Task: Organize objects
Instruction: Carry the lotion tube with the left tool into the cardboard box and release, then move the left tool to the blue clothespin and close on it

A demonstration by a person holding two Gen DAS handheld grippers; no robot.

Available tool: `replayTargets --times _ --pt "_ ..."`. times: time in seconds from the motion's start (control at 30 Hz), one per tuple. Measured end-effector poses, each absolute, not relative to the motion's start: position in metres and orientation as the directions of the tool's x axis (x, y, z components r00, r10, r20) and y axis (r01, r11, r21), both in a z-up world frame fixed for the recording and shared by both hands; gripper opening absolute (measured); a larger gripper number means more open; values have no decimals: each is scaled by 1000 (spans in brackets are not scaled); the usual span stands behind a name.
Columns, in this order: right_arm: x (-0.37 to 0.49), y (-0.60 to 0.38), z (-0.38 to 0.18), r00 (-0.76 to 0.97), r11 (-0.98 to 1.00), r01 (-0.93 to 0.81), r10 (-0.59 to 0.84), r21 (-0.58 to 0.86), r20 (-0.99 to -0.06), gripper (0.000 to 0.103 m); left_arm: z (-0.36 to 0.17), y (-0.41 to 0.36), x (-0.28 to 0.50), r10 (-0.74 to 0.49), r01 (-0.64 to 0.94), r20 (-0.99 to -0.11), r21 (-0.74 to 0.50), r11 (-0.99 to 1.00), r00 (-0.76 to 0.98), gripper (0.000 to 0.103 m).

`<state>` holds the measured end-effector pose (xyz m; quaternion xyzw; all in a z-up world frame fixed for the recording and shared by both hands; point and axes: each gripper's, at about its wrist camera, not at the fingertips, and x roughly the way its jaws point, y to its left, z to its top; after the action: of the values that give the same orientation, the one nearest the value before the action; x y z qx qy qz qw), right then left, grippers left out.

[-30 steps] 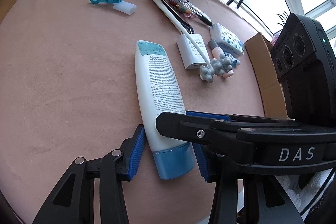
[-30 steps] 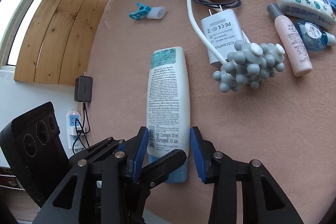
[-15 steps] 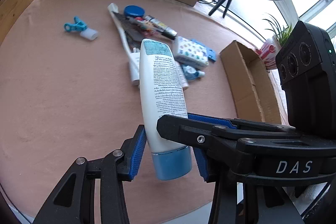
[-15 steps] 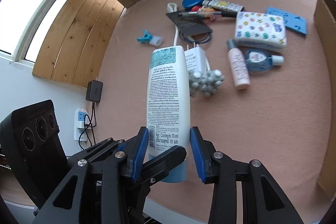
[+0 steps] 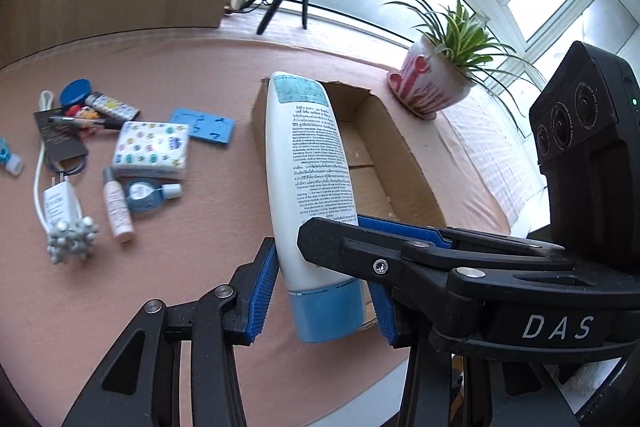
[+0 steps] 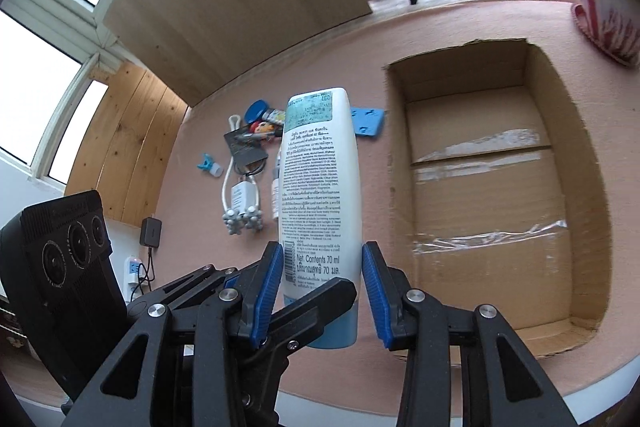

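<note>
- White plastic tube (image 6: pixel 320 187) with a blue cap, smooth and tapered, is lifted off the pink felt surface (image 5: pixel 160 267), beside the box (image 6: pixel 492 187).
- Both my left tongs (image 5: pixel 320 291) and right tongs (image 6: pixel 322 291) pinch its cap end between ribbed blue pads.
- Brown cardboard box lies open, taped floor bare.
- Small clutter sits well apart: knobbly grey massager (image 5: pixel 72 241), patterned pack (image 5: pixel 152 149).

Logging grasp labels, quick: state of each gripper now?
Left gripper: closed on the lotion tube.
Right gripper: closed on the same lotion tube.
</note>
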<state>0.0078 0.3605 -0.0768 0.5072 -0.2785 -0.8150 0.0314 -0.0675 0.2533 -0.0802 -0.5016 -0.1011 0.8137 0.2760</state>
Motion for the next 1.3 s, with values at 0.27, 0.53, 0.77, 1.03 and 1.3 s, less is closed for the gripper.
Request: replayTargets --times 0.27,0.53,0.77,1.03,1.3 --pt "30 410 -89 -489 -826 -306 -290 473 -823 38 -93 325 -67 569 -393 -770 -446 -804 -290 47" --pt "38 425 -89 -514 -838 -326 -230 437 -826 40 -98 354 -63 530 -420 -798 -392 -818 -287 54" --pt "39 421 -74 -557 -865 -352 -113 357 -823 61 -90 320 -66 506 -404 -804 -370 -837 -313 65" --pt "29 387 -65 -601 -855 -356 -99 377 -793 61 -71 265 -58 506 -419 -797 -357 -835 -329 65" --pt "5 335 -67 -587 -864 -321 -140 387 -798 61 -72 176 -69 464 -336 -807 -351 -874 -364 65"
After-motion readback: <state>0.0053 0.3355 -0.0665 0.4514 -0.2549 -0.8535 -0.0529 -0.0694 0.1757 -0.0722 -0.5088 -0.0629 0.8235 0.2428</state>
